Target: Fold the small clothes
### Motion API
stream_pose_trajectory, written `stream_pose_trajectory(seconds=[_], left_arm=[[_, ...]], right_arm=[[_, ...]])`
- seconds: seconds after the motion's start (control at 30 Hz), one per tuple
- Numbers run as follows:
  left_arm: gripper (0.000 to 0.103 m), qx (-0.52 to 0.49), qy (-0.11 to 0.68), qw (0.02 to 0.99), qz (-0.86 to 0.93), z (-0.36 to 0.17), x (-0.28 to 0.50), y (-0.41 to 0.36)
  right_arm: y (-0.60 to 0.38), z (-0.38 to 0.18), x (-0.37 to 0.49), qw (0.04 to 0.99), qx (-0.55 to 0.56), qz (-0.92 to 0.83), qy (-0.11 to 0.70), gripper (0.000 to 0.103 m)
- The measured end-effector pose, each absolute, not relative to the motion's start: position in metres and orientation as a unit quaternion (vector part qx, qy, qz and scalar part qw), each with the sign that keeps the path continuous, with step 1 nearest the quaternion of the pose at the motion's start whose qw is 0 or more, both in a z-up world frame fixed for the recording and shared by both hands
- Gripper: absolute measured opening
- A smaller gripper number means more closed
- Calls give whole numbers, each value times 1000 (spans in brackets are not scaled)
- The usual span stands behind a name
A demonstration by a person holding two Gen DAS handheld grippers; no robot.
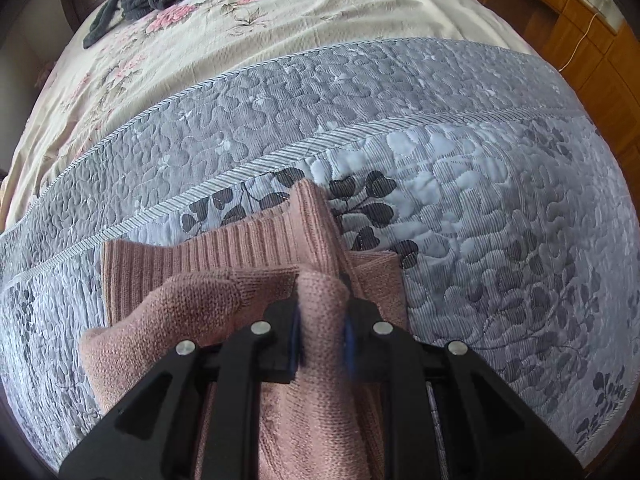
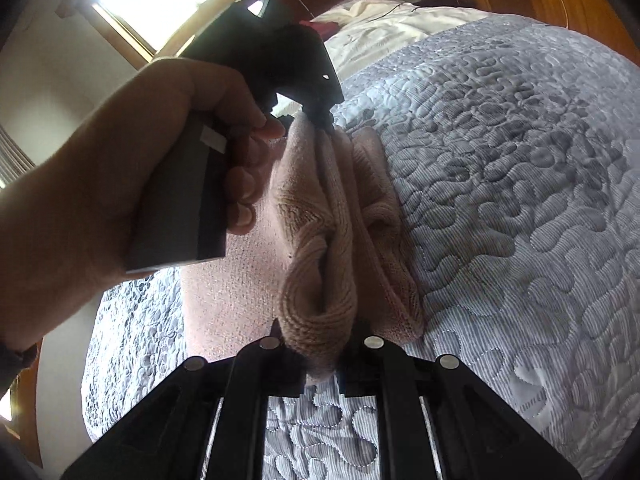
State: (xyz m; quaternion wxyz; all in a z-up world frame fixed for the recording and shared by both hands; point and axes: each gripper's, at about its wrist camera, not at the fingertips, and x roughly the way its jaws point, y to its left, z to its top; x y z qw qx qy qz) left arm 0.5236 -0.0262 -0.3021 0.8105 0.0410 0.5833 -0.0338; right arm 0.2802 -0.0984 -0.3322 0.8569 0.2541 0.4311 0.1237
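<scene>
Both tools are clamped on the pink knit top (image 1: 256,256). Left tool (image 1: 322,340) pinches a bunch of it at 6 o'clock in its own view. Right tool (image 2: 320,356) pinches a rolled edge at 6 o'clock in its view, and from there the left one shows at 12 o'clock, held by a hand (image 2: 132,168). So the top's long side runs straight between them, part lifted, part resting on the grey quilt (image 1: 500,208) on the bed. I think both must move together to lay the fold.
</scene>
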Motion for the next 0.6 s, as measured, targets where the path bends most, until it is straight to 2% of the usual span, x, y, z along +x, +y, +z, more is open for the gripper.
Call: stream_pose_trajectory(seconds=[0.27, 0.3, 0.33, 0.4, 0.5, 0.57, 0.6], left_arm=[[17, 46, 562, 825, -31, -316, 519, -39], [23, 36, 558, 828, -38, -316, 519, -38], [37, 19, 561, 826, -55, -317, 520, -37], [54, -17, 561, 822, -93, -315, 521, -33], [59, -106, 557, 810, -149, -288, 524, -9], [68, -148, 538, 811, -176, -260, 520, 17], [73, -151, 524, 817, -185, -244, 514, 31]], right_arm=[[-112, -346, 282, 840, 281, 126, 447, 10], [-115, -348, 284, 835, 288, 132, 449, 11], [-118, -351, 286, 827, 300, 138, 455, 12], [-128, -358, 289, 805, 331, 153, 468, 17], [-146, -361, 294, 773, 369, 188, 481, 33], [-159, -351, 296, 772, 366, 206, 476, 37], [-165, -347, 299, 770, 366, 214, 476, 44]])
